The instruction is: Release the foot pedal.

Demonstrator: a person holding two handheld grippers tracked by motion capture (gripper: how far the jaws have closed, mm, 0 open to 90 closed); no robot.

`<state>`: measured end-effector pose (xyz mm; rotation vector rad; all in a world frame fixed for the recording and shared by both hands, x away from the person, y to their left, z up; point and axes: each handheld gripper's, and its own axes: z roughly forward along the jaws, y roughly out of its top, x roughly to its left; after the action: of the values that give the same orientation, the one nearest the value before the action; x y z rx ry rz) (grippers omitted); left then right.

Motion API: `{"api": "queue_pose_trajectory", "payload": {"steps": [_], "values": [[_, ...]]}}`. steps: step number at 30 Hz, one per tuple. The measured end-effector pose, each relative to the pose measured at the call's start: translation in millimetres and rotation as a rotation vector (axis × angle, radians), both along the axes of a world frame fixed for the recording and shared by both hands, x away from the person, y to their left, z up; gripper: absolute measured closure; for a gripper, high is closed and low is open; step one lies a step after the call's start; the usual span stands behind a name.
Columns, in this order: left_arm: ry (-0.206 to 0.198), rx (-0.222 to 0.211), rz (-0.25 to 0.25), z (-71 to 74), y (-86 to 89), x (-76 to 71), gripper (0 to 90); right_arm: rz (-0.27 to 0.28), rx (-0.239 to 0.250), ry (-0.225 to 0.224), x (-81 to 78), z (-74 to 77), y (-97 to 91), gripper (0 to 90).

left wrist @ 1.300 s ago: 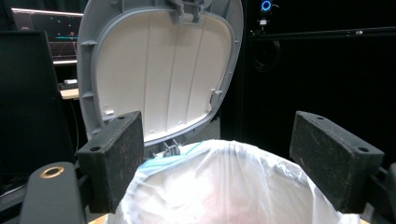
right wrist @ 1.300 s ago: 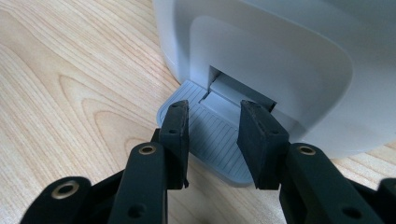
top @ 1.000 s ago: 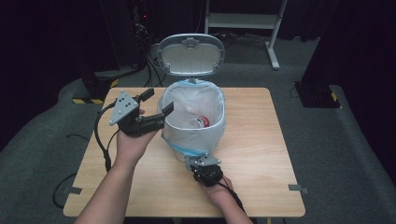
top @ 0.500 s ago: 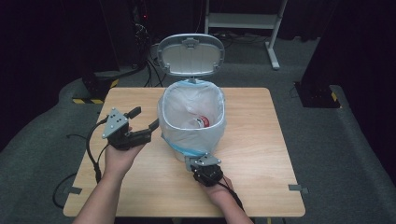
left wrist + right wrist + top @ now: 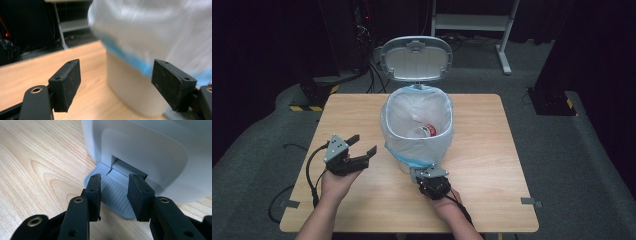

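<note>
On wooden desk (image 5: 492, 150), small white pedal bin with clear plastic liner (image 5: 418, 125) stands mid-desk, lid up. Right hand-held gripper (image 5: 113, 195) low at bin's front, jaws partly apart, pressing grey ribbed pedal (image 5: 112, 197), gripping nothing. Left hand-held gripper (image 5: 362, 150) beside bin's left, near desk, jaws wide, empty. Red-labelled item inside bin, writing unreadable.
</note>
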<state>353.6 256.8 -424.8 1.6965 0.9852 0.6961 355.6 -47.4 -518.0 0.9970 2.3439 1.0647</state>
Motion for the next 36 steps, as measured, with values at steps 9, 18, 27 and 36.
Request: {"api": "queue_pose_trajectory", "payload": {"steps": [9, 18, 27, 36], "values": [[0.125, 0.035, 0.024, -48.0, 17.8, -9.7, 21.9, 0.001, 0.002, 0.002, 0.2, 0.0, -0.1, 63.1], [0.281, 0.157, 0.051, -90.9, 31.9, -14.8, 20.1, -0.001, 0.002, 0.000, 0.0, 0.0, 0.1, 63.1], [0.348, 0.216, 0.060, -103.5, 31.6, -15.7, 17.6, -0.001, 0.000, -0.001, -0.1, -0.1, 0.0, 63.0], [0.361, 0.200, 0.062, -104.1, 32.1, -17.0, 16.2, -0.001, -0.001, -0.003, -0.4, -0.1, 0.2, 63.0]]}}
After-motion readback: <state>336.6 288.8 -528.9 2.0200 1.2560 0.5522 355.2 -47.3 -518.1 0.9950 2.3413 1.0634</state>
